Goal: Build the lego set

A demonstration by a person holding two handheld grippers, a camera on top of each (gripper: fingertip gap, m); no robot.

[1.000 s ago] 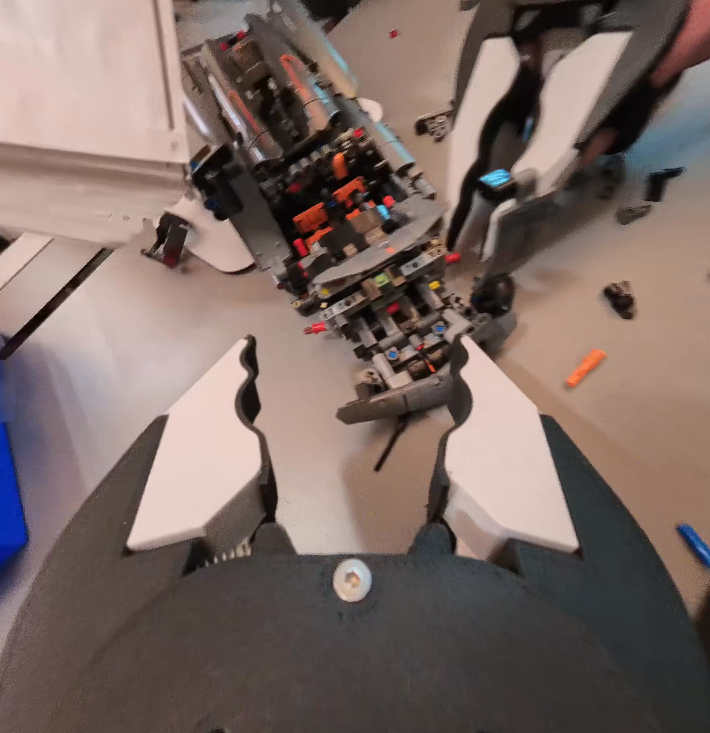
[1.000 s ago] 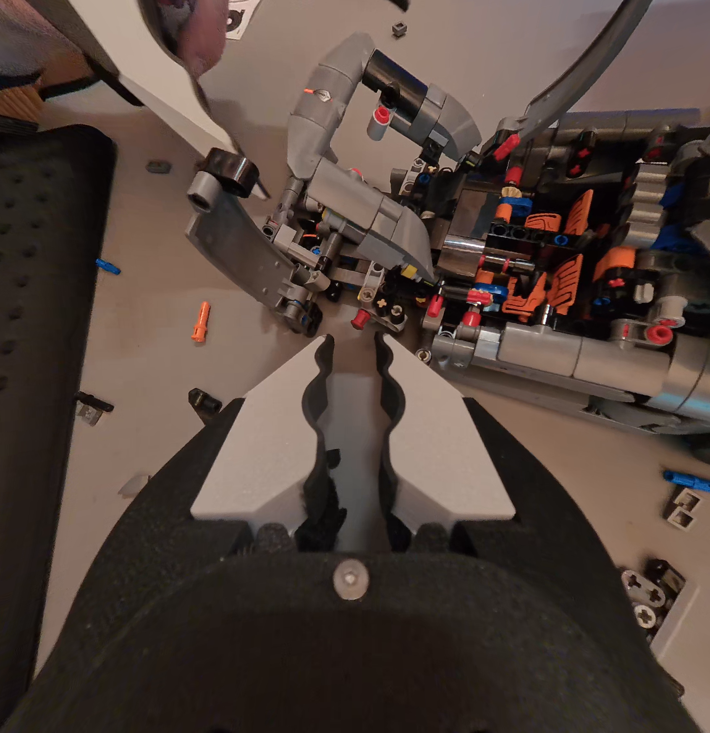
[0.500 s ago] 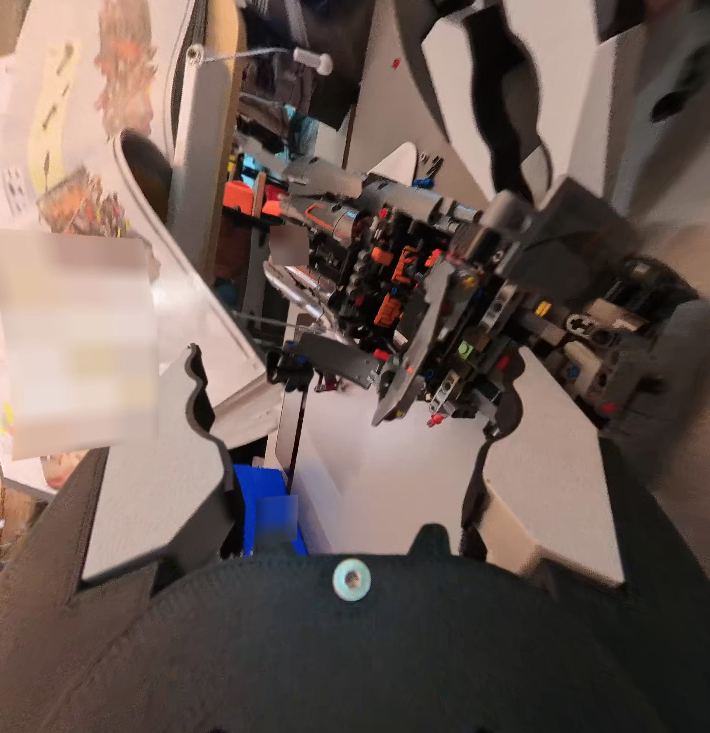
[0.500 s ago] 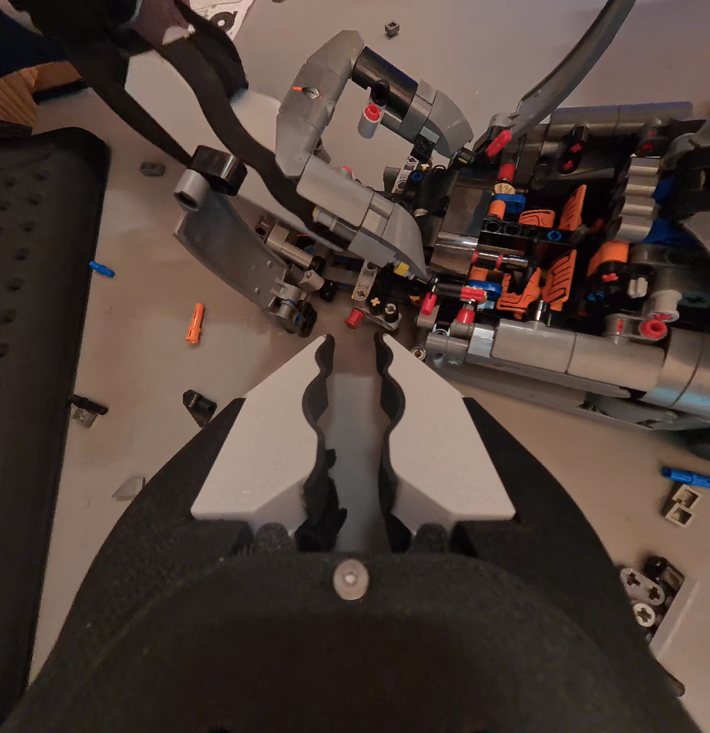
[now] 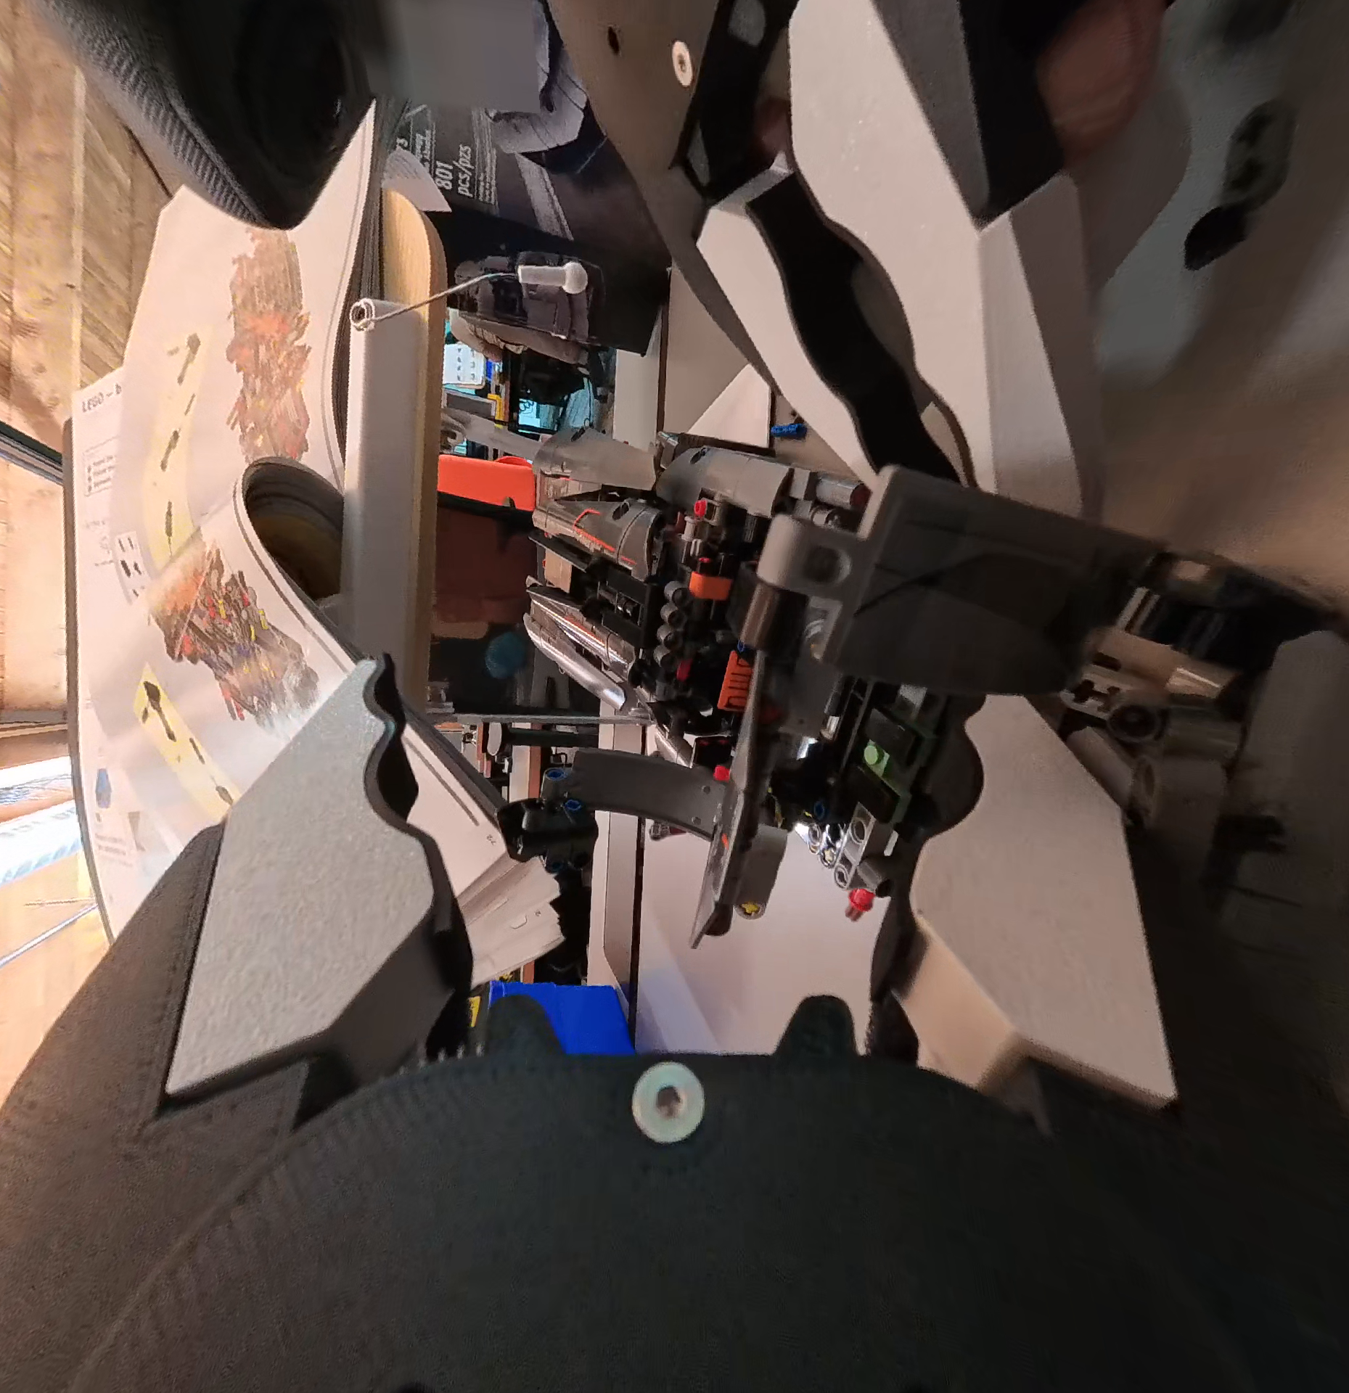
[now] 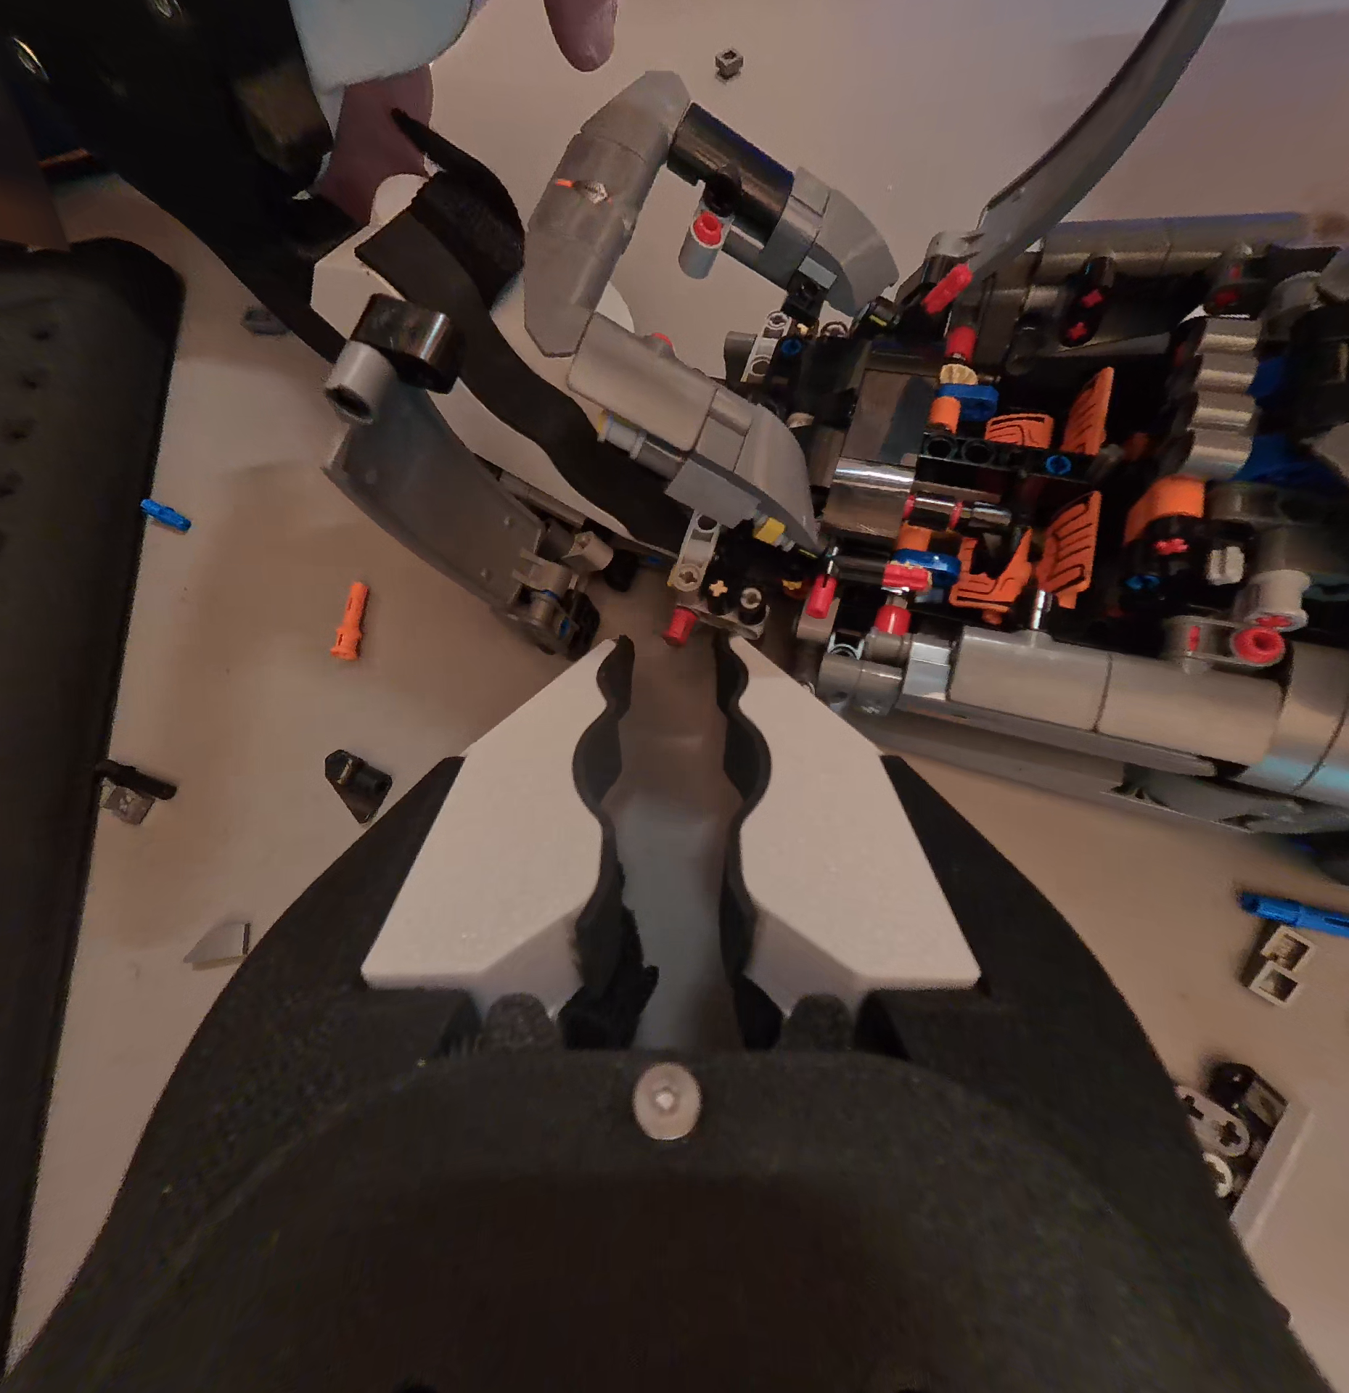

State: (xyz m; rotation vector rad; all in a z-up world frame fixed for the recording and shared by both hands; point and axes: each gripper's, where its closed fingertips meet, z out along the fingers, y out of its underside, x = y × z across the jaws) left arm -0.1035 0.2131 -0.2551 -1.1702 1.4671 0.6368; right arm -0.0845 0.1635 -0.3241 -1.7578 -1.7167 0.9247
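The lego model [image 6: 1033, 490] is a long grey, black and orange Technic car lying on the pale table [image 6: 241, 678]. In the left wrist view it [image 5: 656, 603] fills the middle. My left gripper [image 5: 671, 693] is open and rolled on its side, with its fingers on either side of the car's front end and not closed on it. In the right wrist view one of its black-padded fingers [image 6: 460, 218] reaches in under the grey front fender [image 6: 596, 218]. My right gripper [image 6: 675, 648] is narrowly open and empty, its tips just short of a red pin [image 6: 680, 626] on the car's side.
An open instruction booklet [image 5: 204, 565] and a blue bin [image 5: 565, 1017] lie beyond the car. An orange pin [image 6: 351, 622], a blue pin [image 6: 164, 515], a blue axle [image 6: 1304, 916], a black piece [image 6: 357, 780] and grey bricks [image 6: 1278, 965] lie loose. A black dimpled mat [image 6: 53, 603] borders the left. It is some 9 centimeters from my right tips to the black piece [image 6: 357, 780].
My left gripper has rolled sideways and moved in from in front of the car to straddle its front end. The right gripper has hardly moved and keeps the same narrow gap.
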